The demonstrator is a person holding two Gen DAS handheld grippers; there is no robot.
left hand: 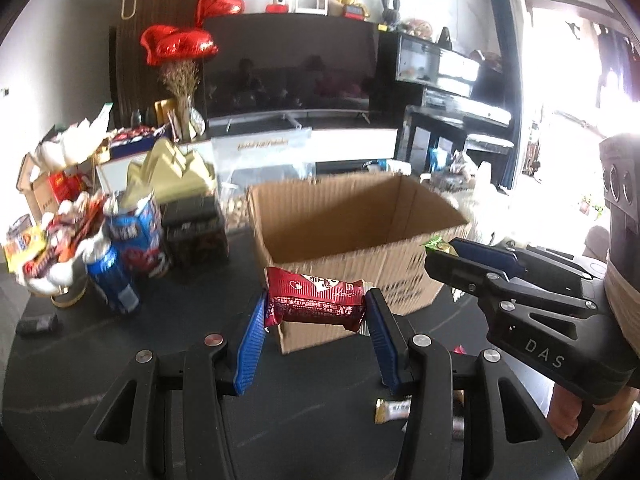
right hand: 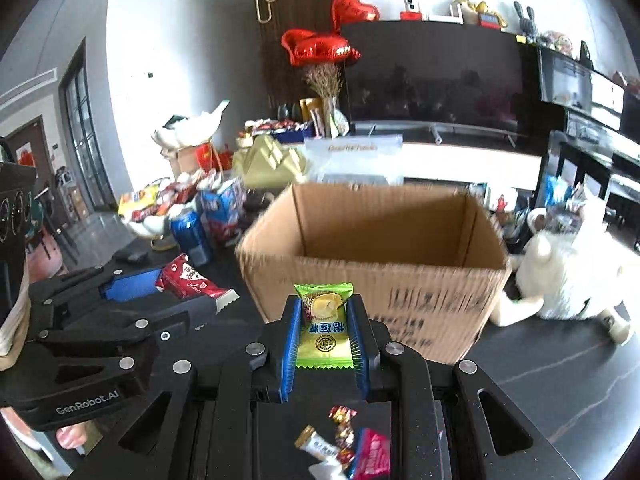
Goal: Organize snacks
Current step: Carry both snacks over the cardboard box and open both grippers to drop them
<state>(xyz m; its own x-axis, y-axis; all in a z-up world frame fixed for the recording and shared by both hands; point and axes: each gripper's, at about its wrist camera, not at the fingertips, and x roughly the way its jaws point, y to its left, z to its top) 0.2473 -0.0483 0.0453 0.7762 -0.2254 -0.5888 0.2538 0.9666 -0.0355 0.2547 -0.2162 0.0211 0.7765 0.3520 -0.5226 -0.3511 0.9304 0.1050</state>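
- Our left gripper (left hand: 314, 322) and right gripper (right hand: 325, 330) share black frames, round silver screws and ribbed blue fingers (left hand: 250, 350).
- White lettering reads "DAS" and "GenRobot.AI".
- Bare skin shows on our right hand (left hand: 576, 416).

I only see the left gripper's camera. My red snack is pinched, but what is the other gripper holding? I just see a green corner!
Observer: The right gripper is shut on a green and yellow candy packet with a fruit picture.
Operator: Is anything beside the box on the far right?
Observer: Yes, a white plush toy sits against the cardboard box.
Operator: Any snacks left on the table?
Observer: A few small wrapped sweets lie below the right gripper.
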